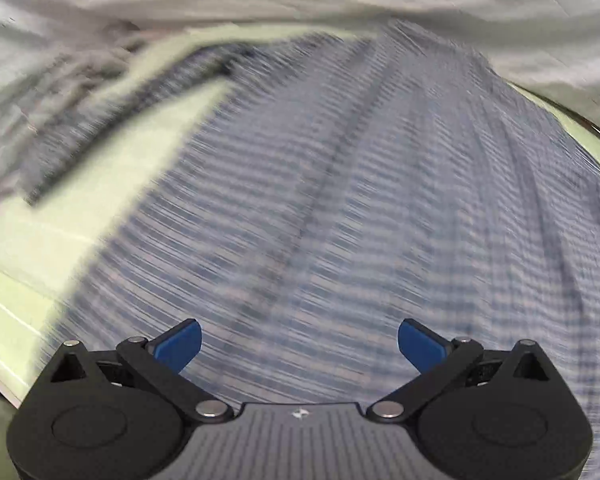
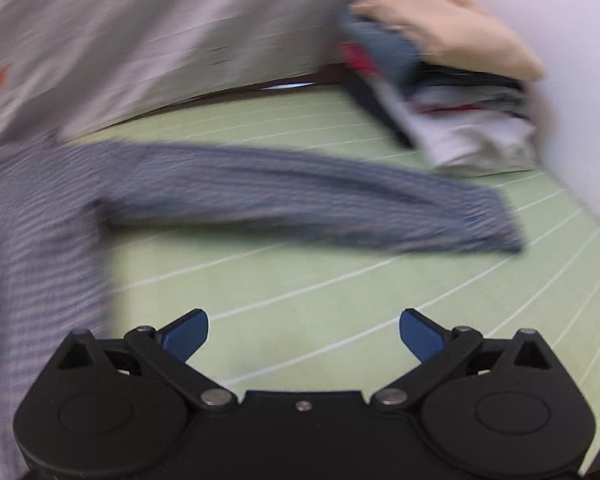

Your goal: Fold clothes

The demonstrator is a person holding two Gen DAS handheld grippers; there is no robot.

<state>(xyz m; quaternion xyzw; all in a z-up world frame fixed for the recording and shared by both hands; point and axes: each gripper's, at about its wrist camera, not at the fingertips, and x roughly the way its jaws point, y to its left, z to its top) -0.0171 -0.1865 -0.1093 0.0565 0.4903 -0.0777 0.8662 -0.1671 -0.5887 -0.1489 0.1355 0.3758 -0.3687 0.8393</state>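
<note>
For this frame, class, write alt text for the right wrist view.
A blurred blue striped shirt sleeve lies across a green lined mat, ahead of the open, empty right hand-held gripper. Beyond, a hand rests on a stack of folded clothes.

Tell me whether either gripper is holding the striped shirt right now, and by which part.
Neither. The left gripper is open above the striped shirt, and the right gripper is open over the green mat, short of the shirt's sleeve.
</note>
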